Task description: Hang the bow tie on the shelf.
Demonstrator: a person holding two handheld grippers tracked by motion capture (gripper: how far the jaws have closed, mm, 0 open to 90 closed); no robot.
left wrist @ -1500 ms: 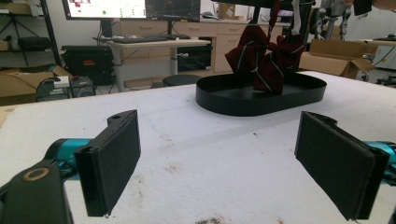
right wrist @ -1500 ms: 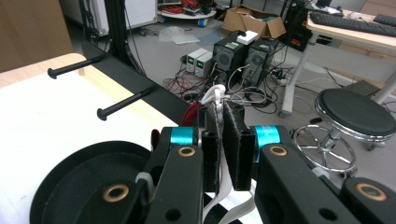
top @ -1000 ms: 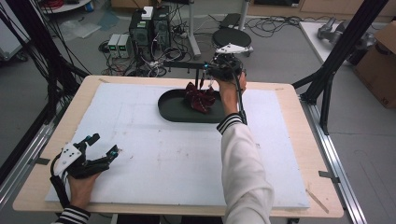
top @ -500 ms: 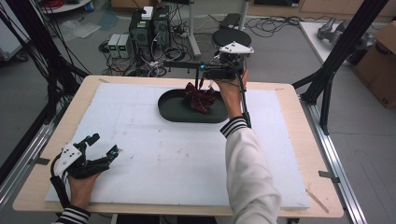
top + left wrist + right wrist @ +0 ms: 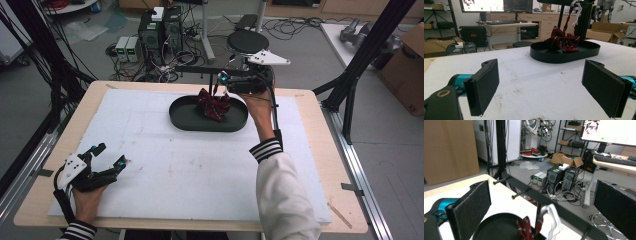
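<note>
A dark red striped cloth (image 5: 212,104) is seen in the black oval tray (image 5: 186,120) at the worktop's (image 5: 165,165) far edge. The right hand-held gripper (image 5: 220,79) is held just above it, jaws wide apart and empty. The left hand-held gripper (image 5: 111,159) is rested at the near left corner, likewise spread and empty.

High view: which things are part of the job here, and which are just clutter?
In play: red striped tie, black oval tray, black peg rack, right gripper, jaws open.
Clutter: computer towers, round stool, cardboard box, left gripper parked, open.

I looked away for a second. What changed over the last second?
The right gripper rose and drew back from the tray toward the rack bar, fingers open, with the tie's strap hung on a peg. The tie stays in the tray; the left gripper stays open at the near corner.
</note>
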